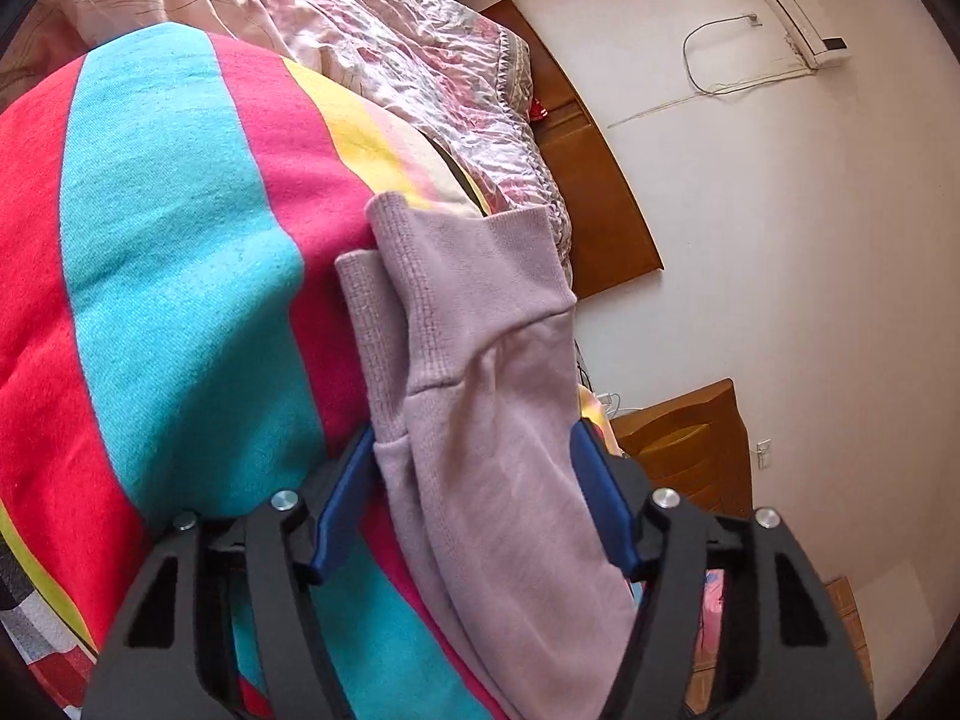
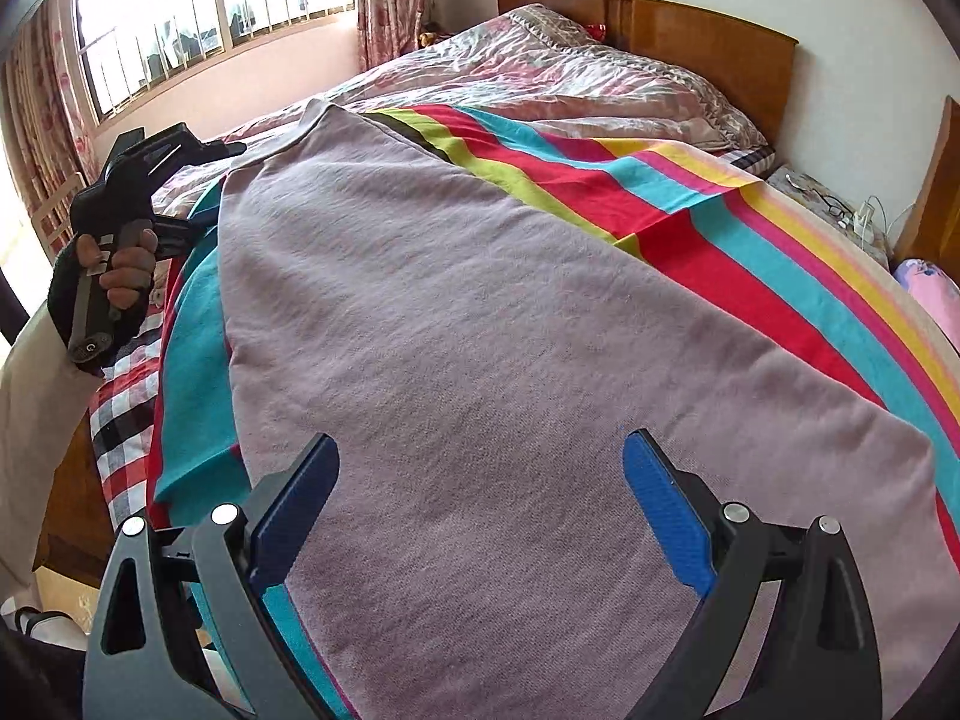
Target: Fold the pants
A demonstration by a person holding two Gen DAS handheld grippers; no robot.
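The lilac knit pants point(image 2: 480, 372) lie spread lengthwise over a striped blanket point(image 2: 690, 228) on the bed. In the left wrist view their ribbed cuff ends point(image 1: 456, 312) lie between the two blue pads of my left gripper point(image 1: 474, 450), whose jaws stand wide apart around the cloth without pinching it. My right gripper point(image 2: 480, 462) is open, its blue pads either side of the wide end of the pants, just above the fabric. The left gripper also shows in the right wrist view point(image 2: 150, 162), held in a hand at the far end of the pants.
A pink quilt point(image 2: 570, 72) and wooden headboard point(image 2: 690, 30) lie beyond the blanket. A checked sheet point(image 2: 120, 420) hangs at the bed's left edge. A nightstand point(image 1: 690, 450) with cables stands by the wall. A window point(image 2: 210, 18) is at the back left.
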